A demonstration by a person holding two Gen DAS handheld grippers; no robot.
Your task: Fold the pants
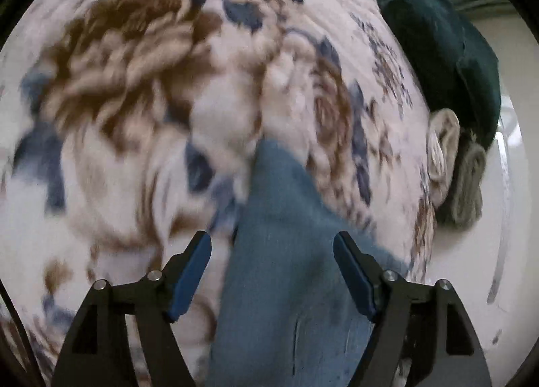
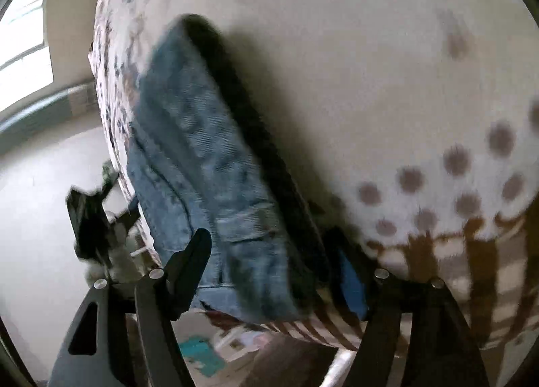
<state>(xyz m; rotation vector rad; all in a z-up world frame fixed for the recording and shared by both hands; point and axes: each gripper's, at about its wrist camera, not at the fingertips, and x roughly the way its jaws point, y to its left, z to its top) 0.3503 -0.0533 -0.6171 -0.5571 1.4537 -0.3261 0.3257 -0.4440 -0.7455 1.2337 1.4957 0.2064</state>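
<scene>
Blue denim pants (image 1: 279,191) lie on a floral bedspread (image 1: 134,84), one narrow part running up between the fingers of my left gripper (image 1: 273,252). Its jaws stand wide apart and the blue pads do not press the cloth. In the right wrist view the pants (image 2: 195,137) form a folded stack along the bed's edge, dark on the right side. My right gripper (image 2: 269,262) is open around the near end of that stack, its left finger (image 2: 192,269) in front of the denim and its right pad (image 2: 350,279) beside the dark edge.
A dark green cloth (image 1: 438,33) and two rolled items, cream (image 1: 444,148) and grey (image 1: 468,185), sit at the bed's right edge above pale floor (image 1: 471,269). A polka-dot cover (image 2: 370,84) meets a brown plaid cloth (image 2: 471,269). A blurred dark object (image 2: 91,218) and a window (image 2: 23,33) are at the left.
</scene>
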